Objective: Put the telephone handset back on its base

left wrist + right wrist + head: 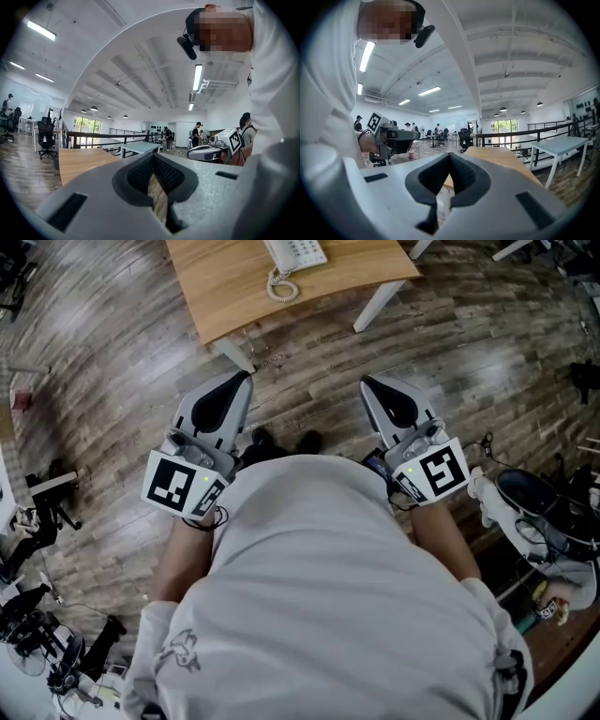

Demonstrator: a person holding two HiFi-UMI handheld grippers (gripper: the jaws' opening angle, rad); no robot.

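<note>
**Wooden desk ahead, both tongs shut and empty**

Grey-brown plank floor (112, 343) across the whole head view. At far left, black stands and cabled gear (37, 521), well apart from the desk.

Next, left gripper (246, 377), held at waist height in front of a pale T-shirt (328, 596) and pointing forward toward the desk. Left marker cube (180, 484) at its rear, nearest the body. From its own camera: jaws pressed together at the tips, with a narrow slit lower down showing only wood grain behind. Nothing between the pads, nothing held.

Centre top, light wooden desk (234, 287) on white legs (378, 304). On it, at the very top edge and partly cut off, white telephone (295, 253). Coiled cord (281, 287) in a loop just in front of it on the desktop. Handset not separable from base at this size; seated or not, cannot tell. Well apart from both grippers, touched by neither.

Further right, right gripper (366, 382), level with the left one and roughly parallel to it, also aimed forward. Right marker cube (436, 470) by the wrist. From its own camera: jaws fully together, pad against pad at the tips, empty. Wooden desktop beyond the tips and a white table (558, 143) farther right, with the other gripper off to the left side.

At far right of the head view, more black and white equipment with cables (544, 512), on the floor beside the person.
</note>
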